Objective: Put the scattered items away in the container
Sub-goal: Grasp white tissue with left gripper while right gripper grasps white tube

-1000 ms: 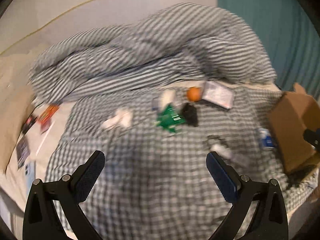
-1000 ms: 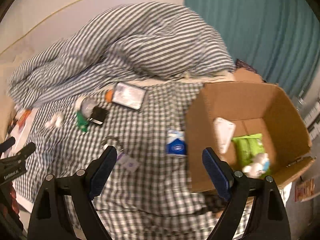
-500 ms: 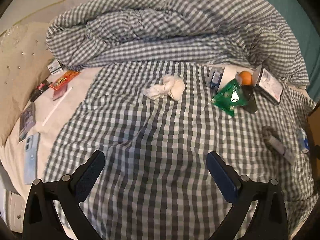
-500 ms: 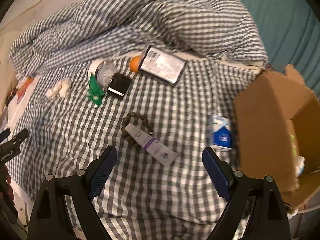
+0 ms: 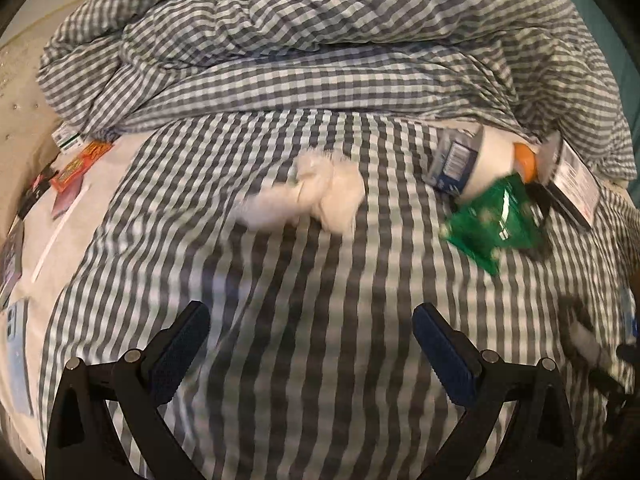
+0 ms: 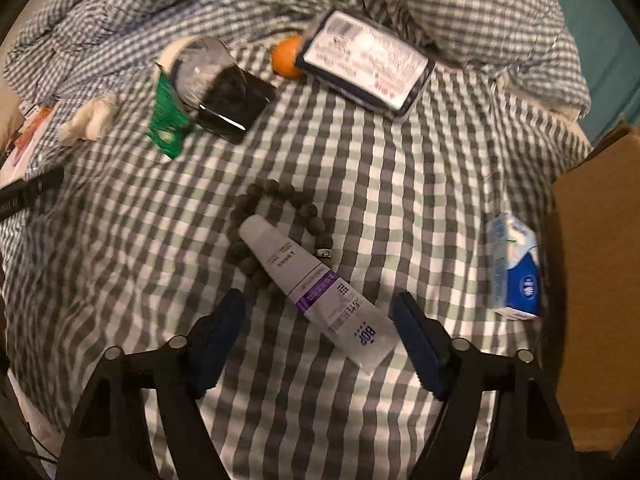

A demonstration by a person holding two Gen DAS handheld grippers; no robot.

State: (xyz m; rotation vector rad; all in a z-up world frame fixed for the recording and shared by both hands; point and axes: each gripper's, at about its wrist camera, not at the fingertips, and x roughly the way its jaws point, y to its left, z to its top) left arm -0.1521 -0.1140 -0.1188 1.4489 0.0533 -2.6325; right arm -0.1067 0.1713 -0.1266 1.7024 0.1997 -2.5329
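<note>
The right hand-held gripper [image 6: 318, 326] hangs spread over the checked bed cover [image 6: 400, 184], pinching nothing. A white tube [image 6: 316, 292] lies slantwise just ahead, its flat end between the fingertips, its cap end resting on a bead bracelet [image 6: 280, 196]. To the gripper's right a blue-and-white packet [image 6: 514, 268] lies beside the cardboard box [image 6: 596, 280]. The left hand-held gripper [image 5: 310, 340] is spread too, empty; a crumpled white tissue [image 5: 312, 196] lies ahead of it, a green packet [image 5: 494, 224] farther right.
</note>
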